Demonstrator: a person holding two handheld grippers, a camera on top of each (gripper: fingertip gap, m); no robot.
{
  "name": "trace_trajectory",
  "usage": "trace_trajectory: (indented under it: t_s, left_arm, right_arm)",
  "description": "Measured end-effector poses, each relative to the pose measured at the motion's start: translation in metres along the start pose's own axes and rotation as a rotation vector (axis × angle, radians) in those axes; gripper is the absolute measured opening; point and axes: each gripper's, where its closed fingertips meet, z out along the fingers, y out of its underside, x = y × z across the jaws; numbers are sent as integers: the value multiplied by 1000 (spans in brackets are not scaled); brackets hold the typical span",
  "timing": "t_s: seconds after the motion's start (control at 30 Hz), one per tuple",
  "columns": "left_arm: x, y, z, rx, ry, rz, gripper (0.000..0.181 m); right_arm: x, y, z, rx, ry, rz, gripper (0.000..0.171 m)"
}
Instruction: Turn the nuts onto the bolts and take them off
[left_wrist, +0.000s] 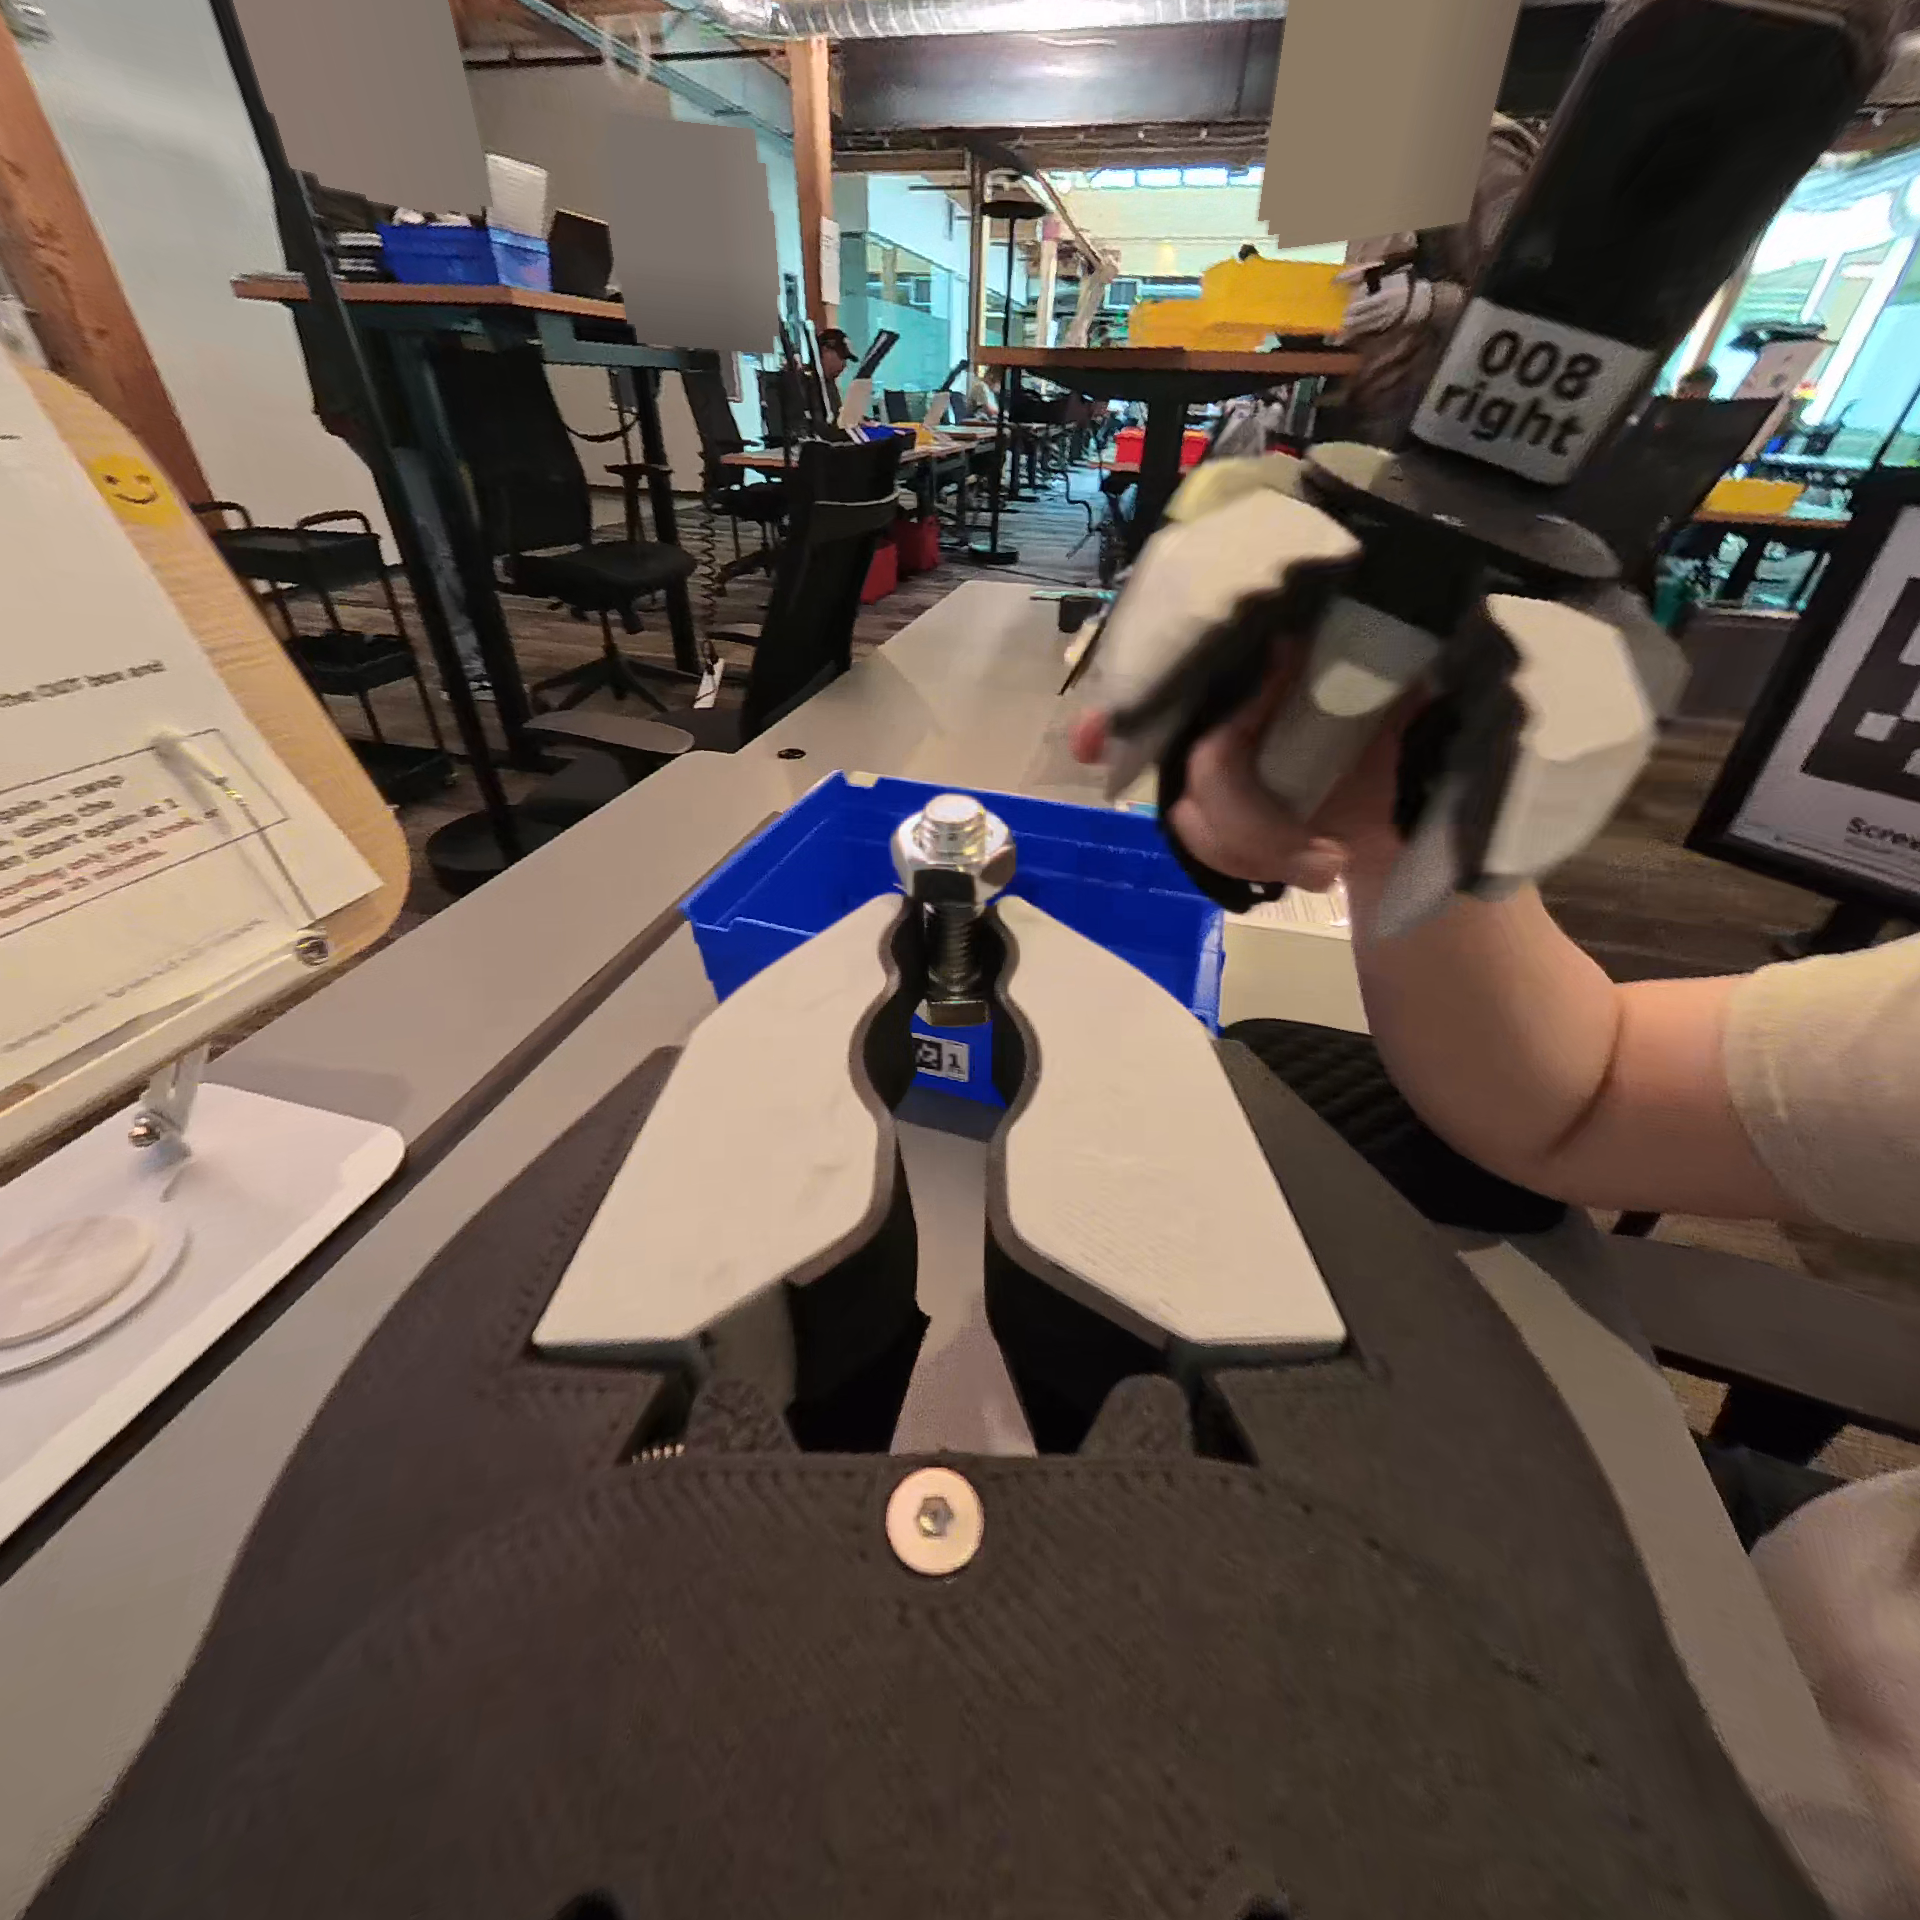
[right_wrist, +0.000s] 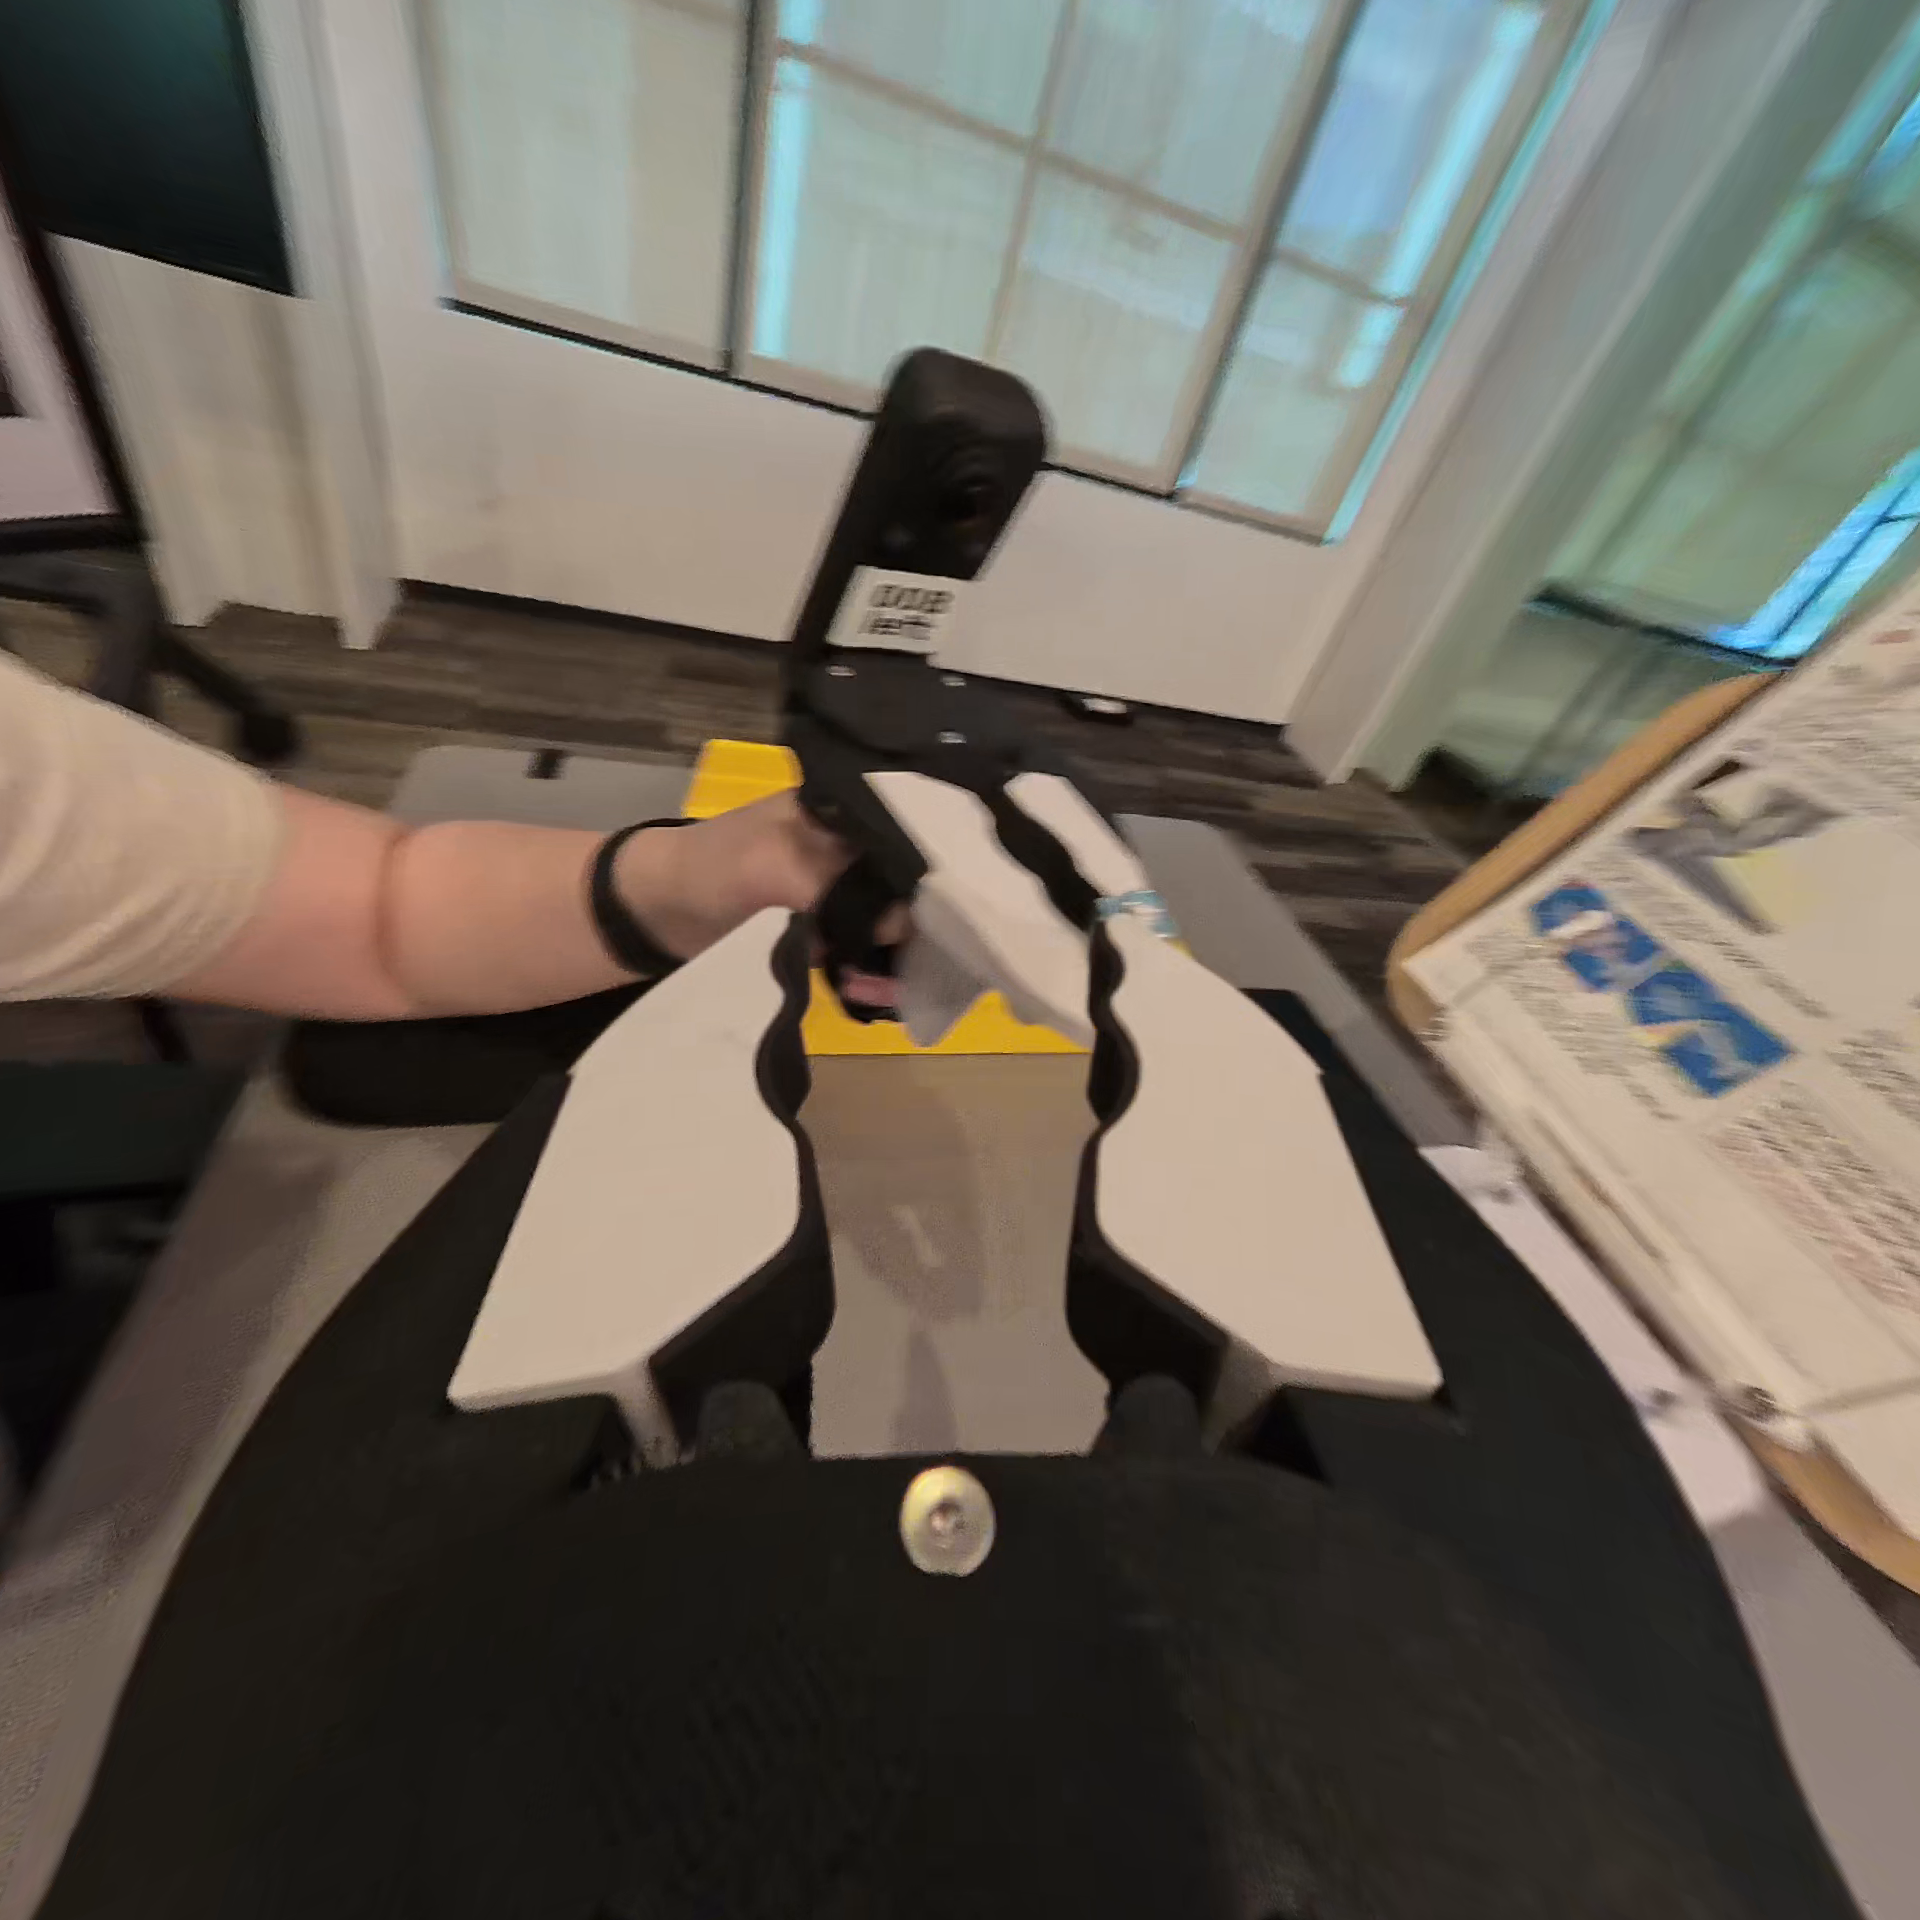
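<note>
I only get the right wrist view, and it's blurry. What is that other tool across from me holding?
Observer: The left tool is shut on a bolt, which stands upright in its grip.
Operator: Is there a nut on it?
Observer: Yes, a silver nut sits near the bolt's top end.
Operator: What's behind it?
Observer: A blue bin, just beyond the bolt.
</note>
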Motion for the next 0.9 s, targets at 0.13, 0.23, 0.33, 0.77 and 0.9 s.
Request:
trace_trajectory:
  t_s: [0.13,0.23,0.33,0.77,0.9]
  left_arm:
    - [18,5,9,-26,65,42,9]
    - [13,7,9,-41,26,55,10]
    - [-3,2,0,-20,-36,15,10]
    - [22,10,11,-56,91,36,10]
    - [31,6,9,-32,163,4,10]
  right_arm:
    - [15,17,14,-21,48,27,63]
    - [1,24,22,-51,-45,67,69]
    - [-13,17,9,-78,-124,74,58]
    - [18,25,12,-39,-21,174,37]
    - [15,21,9,-7,-105,261,18]
